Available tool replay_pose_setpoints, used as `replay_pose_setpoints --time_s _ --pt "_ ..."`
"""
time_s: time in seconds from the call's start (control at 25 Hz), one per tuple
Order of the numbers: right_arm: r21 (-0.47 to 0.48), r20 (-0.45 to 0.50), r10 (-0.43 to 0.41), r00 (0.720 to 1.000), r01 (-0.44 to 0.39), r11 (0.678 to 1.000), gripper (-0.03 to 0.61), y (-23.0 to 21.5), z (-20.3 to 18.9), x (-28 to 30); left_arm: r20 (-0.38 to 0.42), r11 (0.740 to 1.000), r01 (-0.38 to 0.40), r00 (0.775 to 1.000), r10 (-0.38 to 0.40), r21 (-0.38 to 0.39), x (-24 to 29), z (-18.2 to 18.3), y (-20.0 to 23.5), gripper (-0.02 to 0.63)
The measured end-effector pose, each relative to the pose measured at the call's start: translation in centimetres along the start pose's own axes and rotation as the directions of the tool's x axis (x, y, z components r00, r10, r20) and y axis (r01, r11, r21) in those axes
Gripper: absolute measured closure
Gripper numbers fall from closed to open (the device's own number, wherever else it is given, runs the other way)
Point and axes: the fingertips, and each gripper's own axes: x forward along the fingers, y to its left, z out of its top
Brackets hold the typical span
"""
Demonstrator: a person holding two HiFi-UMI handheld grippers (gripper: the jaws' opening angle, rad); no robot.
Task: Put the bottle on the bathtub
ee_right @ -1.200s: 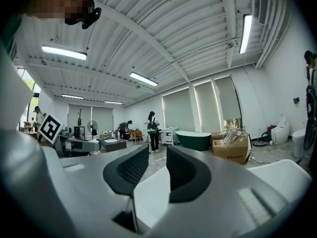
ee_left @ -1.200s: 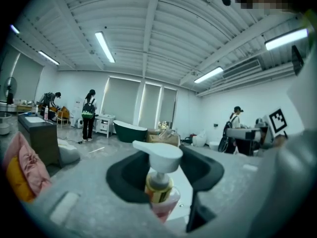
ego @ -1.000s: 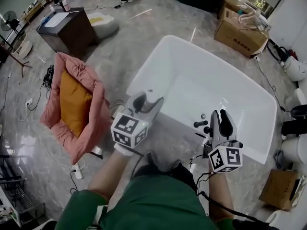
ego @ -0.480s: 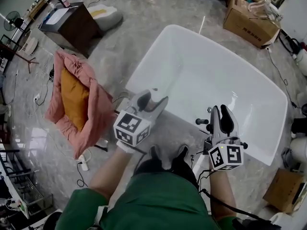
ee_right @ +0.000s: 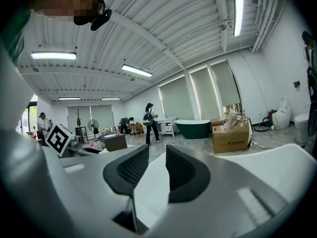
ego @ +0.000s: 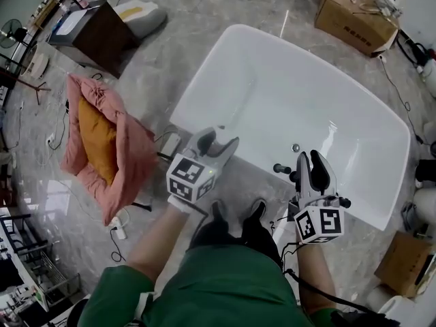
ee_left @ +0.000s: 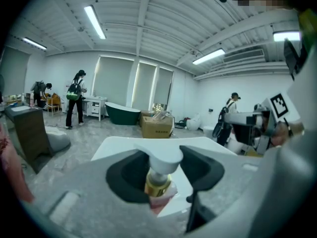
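1. My left gripper (ego: 216, 140) has its fingers (ee_left: 124, 175) clamped on the bottle (ee_left: 159, 182) — white pump head, gold collar, pinkish body.
2. The bottle is held in that grip right at the near rim of the white bathtub (ego: 218, 80), which spreads toward 12 o'clock.
3. My right gripper (ego: 312, 163), at 3 o'clock from the left, has its fingers (ee_right: 183, 175) a narrow gap apart — nothing between them.

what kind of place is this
Probably a big workshop or showroom hall, not a home: a white bathtub stands loose on the stone floor, with cardboard boxes, a dark green tub and ceiling strip lights.
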Motion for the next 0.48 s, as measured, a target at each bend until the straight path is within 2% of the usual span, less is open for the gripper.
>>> replay_pose_setpoints --time_s 0.48 --pt "0.003 -0.035 -0.061 0.998 0.061 0.998 0.483 -3.1 -1.5 0.3 -0.075 0.999 0.012 0.997 -0.015 -0.042 4.4 -5.2 0.8 0.423"
